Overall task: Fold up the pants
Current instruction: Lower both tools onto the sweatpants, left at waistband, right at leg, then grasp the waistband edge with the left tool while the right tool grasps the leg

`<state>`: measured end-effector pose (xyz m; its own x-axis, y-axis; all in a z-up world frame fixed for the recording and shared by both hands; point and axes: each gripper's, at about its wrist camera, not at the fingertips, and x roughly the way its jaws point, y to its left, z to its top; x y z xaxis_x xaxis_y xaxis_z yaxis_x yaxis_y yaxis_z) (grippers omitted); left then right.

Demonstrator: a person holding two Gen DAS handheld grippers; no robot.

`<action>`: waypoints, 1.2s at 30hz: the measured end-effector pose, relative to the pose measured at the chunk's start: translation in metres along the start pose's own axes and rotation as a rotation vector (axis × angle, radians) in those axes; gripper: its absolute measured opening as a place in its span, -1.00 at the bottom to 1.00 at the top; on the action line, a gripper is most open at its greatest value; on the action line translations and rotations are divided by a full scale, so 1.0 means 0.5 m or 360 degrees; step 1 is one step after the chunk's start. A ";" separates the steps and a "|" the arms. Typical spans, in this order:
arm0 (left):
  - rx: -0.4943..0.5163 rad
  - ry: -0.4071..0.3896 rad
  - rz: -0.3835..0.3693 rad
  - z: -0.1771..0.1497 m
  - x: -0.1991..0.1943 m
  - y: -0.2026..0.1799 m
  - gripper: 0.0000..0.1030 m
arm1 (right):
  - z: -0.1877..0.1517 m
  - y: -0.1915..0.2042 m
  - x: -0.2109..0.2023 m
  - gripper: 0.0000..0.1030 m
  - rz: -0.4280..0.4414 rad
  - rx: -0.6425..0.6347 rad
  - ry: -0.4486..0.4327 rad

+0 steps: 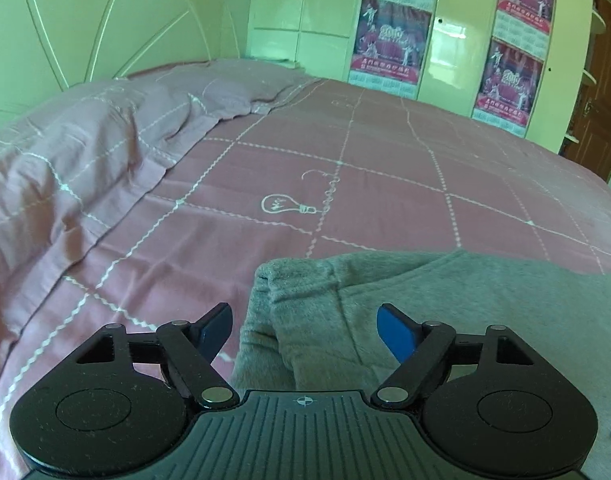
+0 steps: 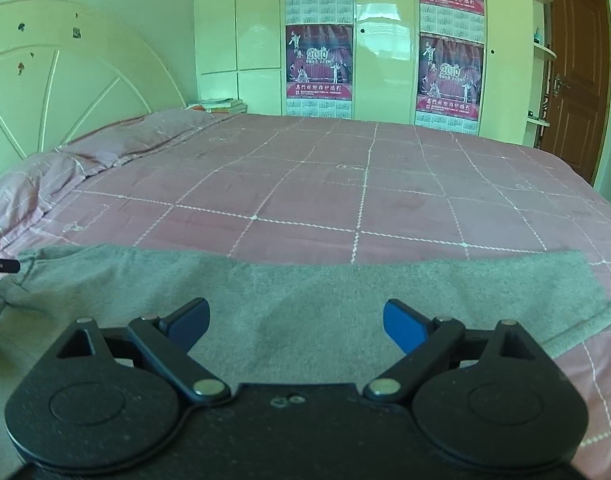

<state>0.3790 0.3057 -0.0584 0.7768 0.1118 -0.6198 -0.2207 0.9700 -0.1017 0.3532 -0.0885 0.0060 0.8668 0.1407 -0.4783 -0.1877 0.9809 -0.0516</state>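
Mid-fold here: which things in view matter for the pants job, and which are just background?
Job: grey pants, left hand-held gripper, right hand-held gripper, both open.
Background: pink bedspread, pillows, books, wardrobe calendars, door.

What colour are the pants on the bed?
Grey; the pants show best in the right wrist view.

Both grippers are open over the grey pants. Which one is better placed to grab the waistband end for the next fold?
Probably the left gripper: its open fingers straddle the bunched waistband end of the grey pants. The right gripper hangs over flat mid-leg fabric.
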 end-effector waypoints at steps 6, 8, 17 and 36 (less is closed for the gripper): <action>0.0021 0.0131 -0.0028 0.037 0.083 -0.015 0.06 | 0.032 -0.019 0.092 0.50 -0.0009 -0.0119 0.0065; 0.0018 0.0184 -0.0033 0.045 0.102 -0.019 -0.09 | 0.046 -0.026 0.124 0.42 0.0008 -0.0176 0.0080; 0.0032 0.0193 -0.0116 0.044 0.097 0.001 -0.22 | 0.068 -0.073 0.259 -0.08 0.0046 -0.0329 0.0268; 0.0053 0.0126 -0.0154 0.029 0.095 0.007 -0.26 | 0.083 -0.066 0.311 -1.00 0.0170 -0.0510 0.0328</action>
<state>0.4235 0.3175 -0.0769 0.7442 0.0009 -0.6680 -0.1258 0.9823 -0.1389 0.5133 -0.0933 -0.0302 0.7296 0.1780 -0.6602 -0.4351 0.8657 -0.2475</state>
